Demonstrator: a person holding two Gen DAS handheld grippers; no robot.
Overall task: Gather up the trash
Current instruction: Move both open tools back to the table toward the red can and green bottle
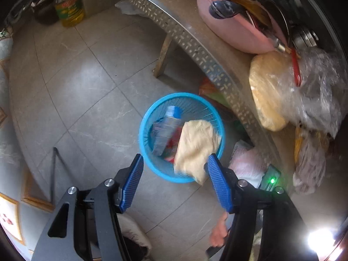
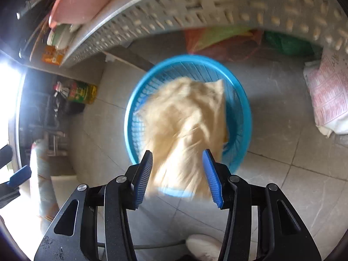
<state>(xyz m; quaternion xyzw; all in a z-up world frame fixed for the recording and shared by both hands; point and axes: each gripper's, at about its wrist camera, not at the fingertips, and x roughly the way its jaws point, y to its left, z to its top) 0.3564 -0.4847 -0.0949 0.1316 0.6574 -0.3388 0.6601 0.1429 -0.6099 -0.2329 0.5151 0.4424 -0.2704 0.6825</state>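
Observation:
A blue plastic basket (image 1: 143, 130) stands on the tiled floor beside a table. It holds a clear bottle with a blue cap (image 1: 168, 126) and a red wrapper (image 1: 174, 145). A crumpled cream sheet (image 1: 195, 145) hangs over the basket's near side, blurred. My left gripper (image 1: 175, 158) is open just above the near rim, and the cream sheet brushes its right finger. In the right wrist view the cream sheet (image 2: 184, 121) is smeared by motion between the spread fingers of my right gripper (image 2: 178, 152), above the basket (image 2: 245, 113). The pads do not press on it.
A table with a perforated metal edge (image 1: 195, 43) carries a pink basin (image 1: 235, 28) and plastic bags (image 1: 293, 91). Coloured bags (image 2: 217, 41) and a printed sack (image 2: 328, 100) lie under it. An oil bottle (image 1: 68, 6) stands far left. A hand (image 1: 218, 230) shows below.

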